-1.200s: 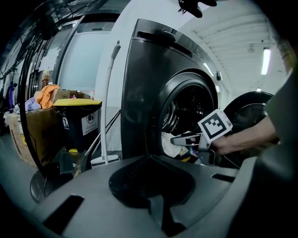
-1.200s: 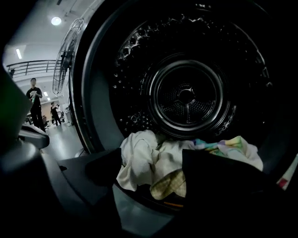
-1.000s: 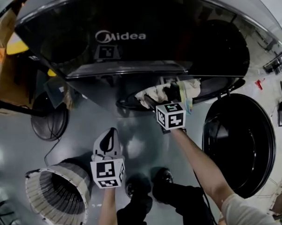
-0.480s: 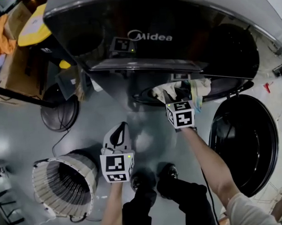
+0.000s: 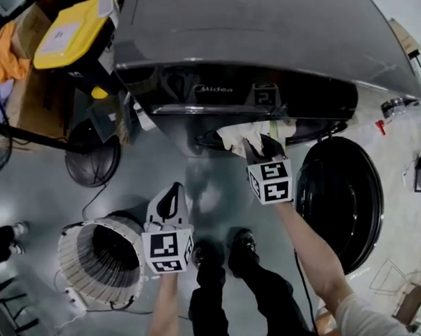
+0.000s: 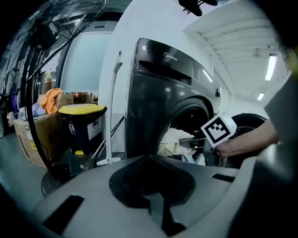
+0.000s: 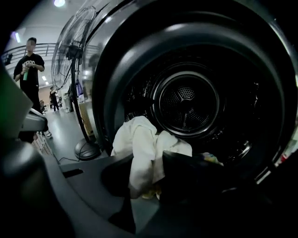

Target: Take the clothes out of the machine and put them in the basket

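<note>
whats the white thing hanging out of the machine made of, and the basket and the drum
White cloth: soft matte fabric, perhaps cotton; it folds and drapes limply.
Basket: pale woven fibre or ribbed plastic; fine ridges line its wall, too small to tell which.
Drum: metal, probably stainless steel; shiny, with rows of small holes.

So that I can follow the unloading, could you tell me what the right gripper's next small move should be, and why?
Probably draw the right gripper back, away from the machine and toward the basket. Its fingers have just been closing and now pinch the white cloth, which hangs at the mouth of the drum; the basket stands open on the floor.
</note>
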`<state>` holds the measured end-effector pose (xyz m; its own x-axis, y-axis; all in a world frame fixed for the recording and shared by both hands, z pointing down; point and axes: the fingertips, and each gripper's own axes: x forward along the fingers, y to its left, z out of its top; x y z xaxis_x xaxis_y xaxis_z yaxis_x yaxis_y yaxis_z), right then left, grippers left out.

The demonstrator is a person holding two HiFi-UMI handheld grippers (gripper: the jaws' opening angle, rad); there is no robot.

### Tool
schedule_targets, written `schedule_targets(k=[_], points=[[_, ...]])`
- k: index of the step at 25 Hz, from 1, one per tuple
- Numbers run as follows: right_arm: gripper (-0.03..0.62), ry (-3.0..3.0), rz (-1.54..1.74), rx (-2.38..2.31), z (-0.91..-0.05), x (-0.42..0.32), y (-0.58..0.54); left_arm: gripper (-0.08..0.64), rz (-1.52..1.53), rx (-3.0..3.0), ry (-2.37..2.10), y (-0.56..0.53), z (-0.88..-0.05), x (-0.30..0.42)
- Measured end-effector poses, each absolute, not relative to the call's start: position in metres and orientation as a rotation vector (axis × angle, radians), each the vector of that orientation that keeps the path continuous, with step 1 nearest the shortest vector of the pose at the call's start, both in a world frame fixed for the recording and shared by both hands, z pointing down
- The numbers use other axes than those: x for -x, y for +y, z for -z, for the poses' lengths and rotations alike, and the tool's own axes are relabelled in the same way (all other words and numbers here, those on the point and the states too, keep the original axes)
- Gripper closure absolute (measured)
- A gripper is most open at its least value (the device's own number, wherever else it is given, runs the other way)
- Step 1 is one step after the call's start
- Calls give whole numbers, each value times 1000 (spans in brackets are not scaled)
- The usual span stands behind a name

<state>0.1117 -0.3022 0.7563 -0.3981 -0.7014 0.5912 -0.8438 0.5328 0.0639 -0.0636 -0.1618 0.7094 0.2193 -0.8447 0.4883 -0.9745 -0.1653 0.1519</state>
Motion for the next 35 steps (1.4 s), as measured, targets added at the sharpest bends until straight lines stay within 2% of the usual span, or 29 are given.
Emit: schedule_targets(k=[14, 24, 30, 35], points=[[488, -2221, -358, -1276, -628, -137, -227, 543, -402, -2032, -1712, -143, -599, 78], [488, -2291, -233, -1188, -550, -140, -186, 543, -358, -1985, -1808, -129, -545, 91], [488, -2348, -175, -1050, -531, -112, -165, 543, -299, -1870, -1915, -98, -536, 121], [488, -2437, -120, -886, -531, -48, -143, 543, -258, -1739, -2019, -55, -543, 170]])
